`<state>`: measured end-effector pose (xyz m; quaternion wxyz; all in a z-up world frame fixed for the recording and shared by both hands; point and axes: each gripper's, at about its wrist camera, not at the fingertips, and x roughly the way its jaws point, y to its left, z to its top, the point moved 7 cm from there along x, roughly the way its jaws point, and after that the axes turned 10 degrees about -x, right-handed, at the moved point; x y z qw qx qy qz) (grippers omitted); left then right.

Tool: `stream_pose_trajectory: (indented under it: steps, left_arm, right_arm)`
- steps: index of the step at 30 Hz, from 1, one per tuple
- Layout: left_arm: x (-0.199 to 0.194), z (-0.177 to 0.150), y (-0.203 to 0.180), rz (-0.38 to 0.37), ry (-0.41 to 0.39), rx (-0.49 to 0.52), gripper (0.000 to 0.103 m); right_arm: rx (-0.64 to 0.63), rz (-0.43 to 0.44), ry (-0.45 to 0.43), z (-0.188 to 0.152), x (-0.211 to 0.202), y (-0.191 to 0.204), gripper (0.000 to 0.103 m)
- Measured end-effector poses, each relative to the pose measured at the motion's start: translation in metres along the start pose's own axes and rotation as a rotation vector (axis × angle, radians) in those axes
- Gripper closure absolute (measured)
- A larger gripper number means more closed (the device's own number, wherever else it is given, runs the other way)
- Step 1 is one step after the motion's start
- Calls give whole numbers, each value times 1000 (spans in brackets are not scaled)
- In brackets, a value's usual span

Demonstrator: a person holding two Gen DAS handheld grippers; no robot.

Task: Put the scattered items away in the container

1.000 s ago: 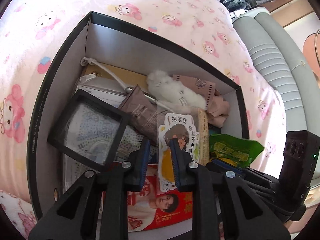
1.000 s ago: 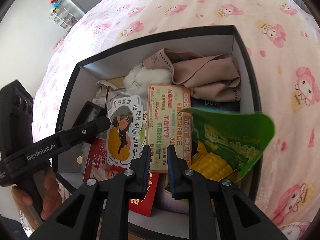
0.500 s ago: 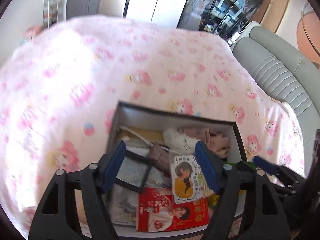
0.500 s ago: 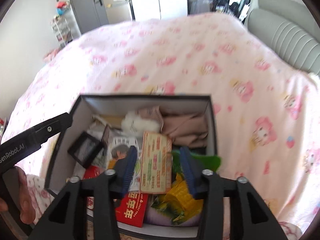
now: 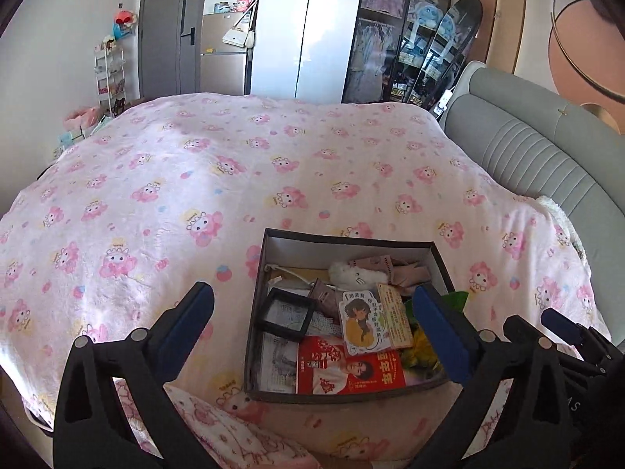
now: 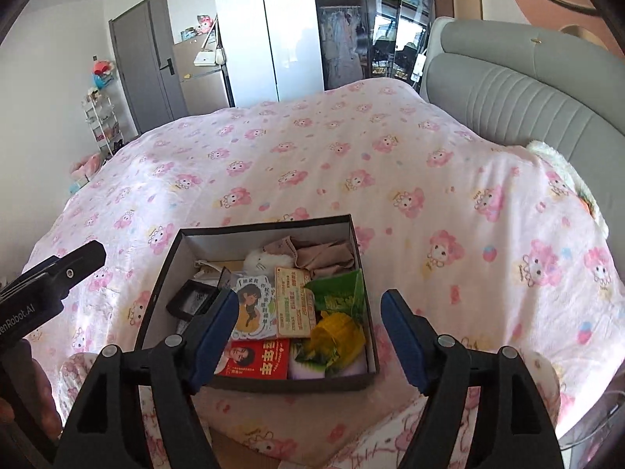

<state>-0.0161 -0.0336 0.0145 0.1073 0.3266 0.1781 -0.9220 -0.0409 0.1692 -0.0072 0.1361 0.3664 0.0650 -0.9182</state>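
Over the near edge of the bed, both tools hang above the dark, white-lined cardboard box (image 5: 347, 240) sitting on the pink cartoon-print blanket (image 5: 195, 195). Left gripper (image 5: 312, 326): blue pads spread as wide as they go, nothing between them but air, with the box far below. Right gripper (image 6: 310, 338): its jaws are opening the last little bit, and nothing is between them either.

And look at that box, it's packed! A die-cut sticker card of a dark-haired girl in yellow (image 6: 252, 305) lies on top beside a tan printed card (image 6: 295, 303). A green snack bag with yellow corn on it (image 6: 340, 312) is crammed against the right-hand wall. A red booklet (image 5: 349, 367) sits at the front, a black square frame (image 5: 285, 312) to the left, and a white fluffy toy (image 6: 265, 258) and beige folded cloth (image 6: 328, 256) at the back.

I see no loose items on the visible blanket, so the tidying looks about finished.

The risks now? That green bag rides high by the rim; a careless nudge could tip it out. The box also stands close to the bed's edge on soft bedding, so a knock from either tool might slide or tilt it.
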Motion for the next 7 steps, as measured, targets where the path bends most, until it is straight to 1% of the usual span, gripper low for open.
stream_pose_trajectory:
  steps: [3,7]
  left_arm:
    - [-9,-6,-4,-9,-12,16,1]
    - [-13,-9,-8,-15,-3,33,1]
  right_arm:
    - [13,-28,-2,-8,-2,-8,30]
    - [25,-39,-19,-5,-11,-14,30]
